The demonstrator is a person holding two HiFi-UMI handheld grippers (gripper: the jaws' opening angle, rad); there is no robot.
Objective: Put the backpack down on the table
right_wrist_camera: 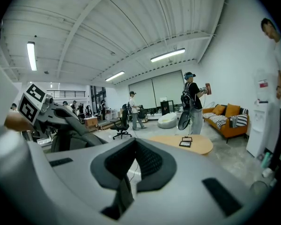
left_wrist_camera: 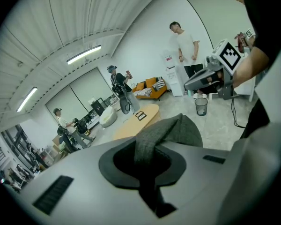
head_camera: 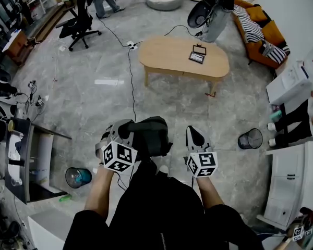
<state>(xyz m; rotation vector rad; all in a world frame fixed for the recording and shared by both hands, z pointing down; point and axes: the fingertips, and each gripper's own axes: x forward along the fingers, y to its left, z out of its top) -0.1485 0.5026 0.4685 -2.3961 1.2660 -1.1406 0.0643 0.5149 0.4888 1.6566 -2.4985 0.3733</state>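
Two bins stand on the grey floor (head_camera: 94,98): the round bin (head_camera: 78,177) on my left holds something blue, and the mesh bin (head_camera: 250,138) I cannot see into. Far ahead, the wooden table (head_camera: 167,56) carries small dark frames (head_camera: 197,56). My left gripper (left_wrist_camera: 147,163) pinches the grey strap (left_wrist_camera: 152,137) of the backpack (head_camera: 151,134), well short of that table; my right gripper (right_wrist_camera: 126,186), beside it, is closed on nothing.

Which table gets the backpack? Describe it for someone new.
Find the orange sofa at the head view's upper right. Left of it, on open floor, stands a low oval table. Its rounded light-wood top carrying two dark flat frames sets it apart.
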